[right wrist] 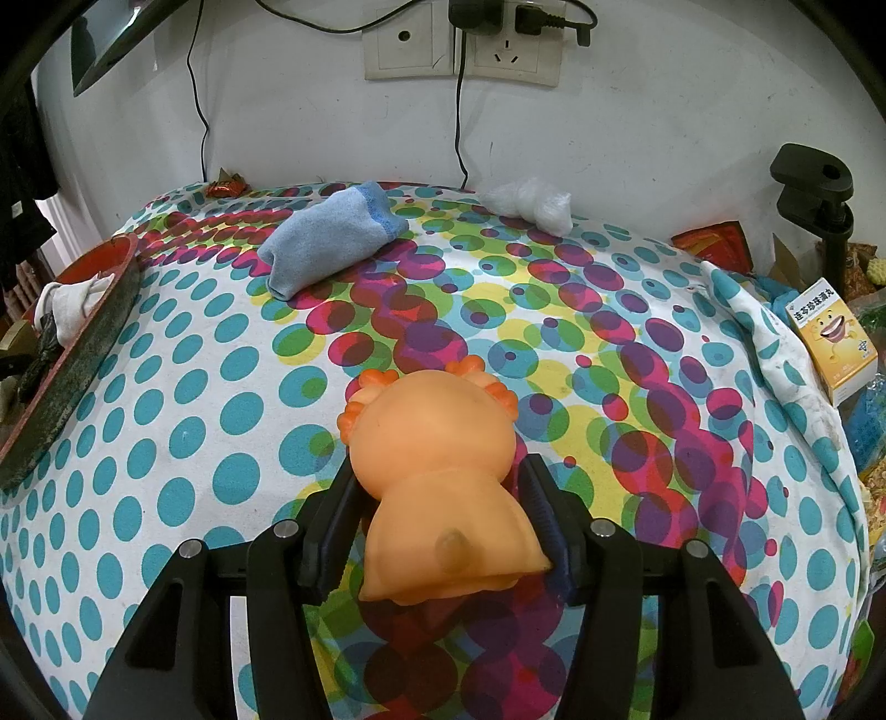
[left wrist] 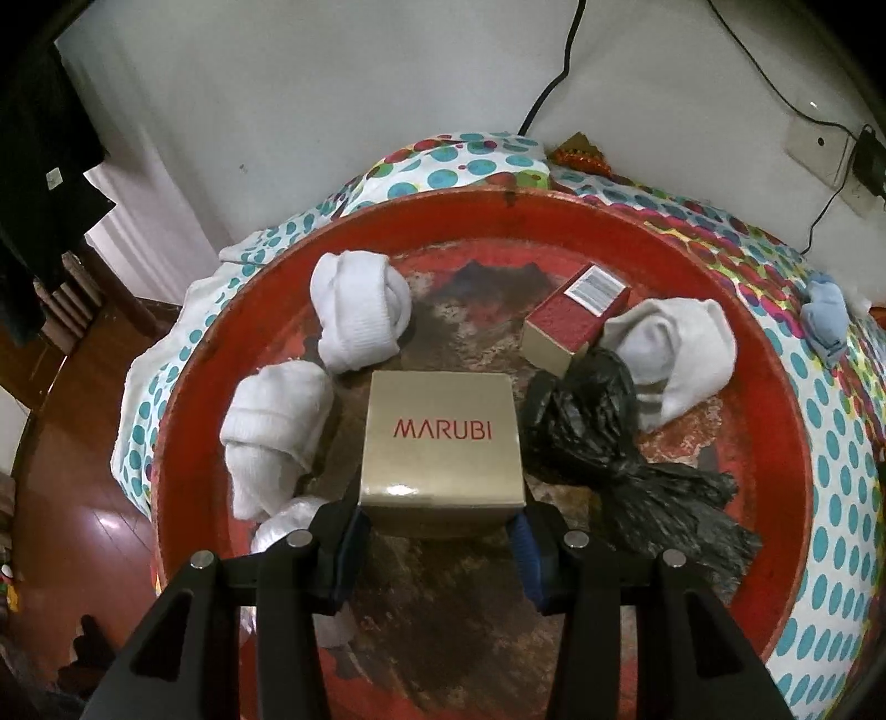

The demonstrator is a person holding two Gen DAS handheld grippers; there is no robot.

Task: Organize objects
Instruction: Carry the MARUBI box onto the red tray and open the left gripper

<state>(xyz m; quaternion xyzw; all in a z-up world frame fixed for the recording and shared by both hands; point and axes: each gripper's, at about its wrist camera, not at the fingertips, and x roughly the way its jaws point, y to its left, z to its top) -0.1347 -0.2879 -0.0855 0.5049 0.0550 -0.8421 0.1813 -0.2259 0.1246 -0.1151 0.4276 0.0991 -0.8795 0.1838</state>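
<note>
The left gripper (left wrist: 440,545) pinches the near end of a gold box printed MARUBI (left wrist: 441,443), its pads pressed to the box's two sides, over the worn floor of a round red tray (left wrist: 775,443). Just right of the box lies a crumpled black plastic bag (left wrist: 609,443); to its left sit two rolled white socks (left wrist: 277,437), one behind the other. Farther back in the tray a red and gold carton (left wrist: 576,321) lies tilted, with another white sock (left wrist: 675,349) touching the bag beside it. The right gripper (right wrist: 443,526) clamps an orange rubber toy (right wrist: 437,459) by its body, fingers on either flank, above the dotted bedsheet (right wrist: 194,415). Beyond the toy a folded blue sock (right wrist: 326,238) lies on the sheet, and a white plastic wad (right wrist: 531,205) sits near the wall, under the wall sockets (right wrist: 459,44).
</note>
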